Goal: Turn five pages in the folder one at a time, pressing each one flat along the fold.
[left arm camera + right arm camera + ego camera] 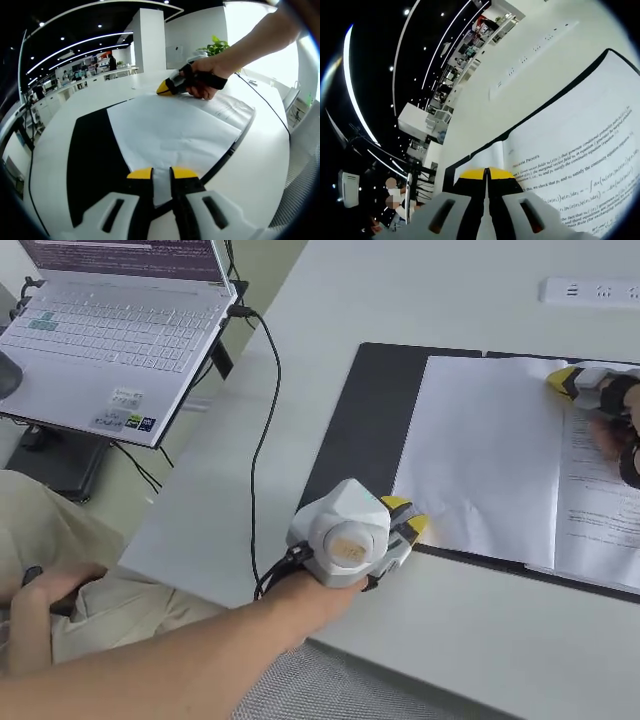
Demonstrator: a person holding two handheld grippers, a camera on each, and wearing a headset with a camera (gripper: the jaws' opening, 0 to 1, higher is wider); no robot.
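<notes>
A folder lies open on the white table, its black cover (360, 430) spread to the left. A blank white page (480, 460) lies turned over onto that cover, and a printed page (600, 500) lies to the right of the fold. My left gripper (412, 525) is at the blank page's near edge; in the left gripper view, my left gripper (161, 173) has its yellow tips closed on that edge. My right gripper (560, 382) is shut, tips down at the far end of the fold. In the right gripper view, my right gripper (486, 172) touches the printed page (580, 130).
An open laptop (110, 330) stands on a stand off the table's left side. Its black cable (265, 420) runs across the table corner toward the left hand. A white power strip (590, 290) lies at the far right. The table's near edge (200, 580) is close to the folder.
</notes>
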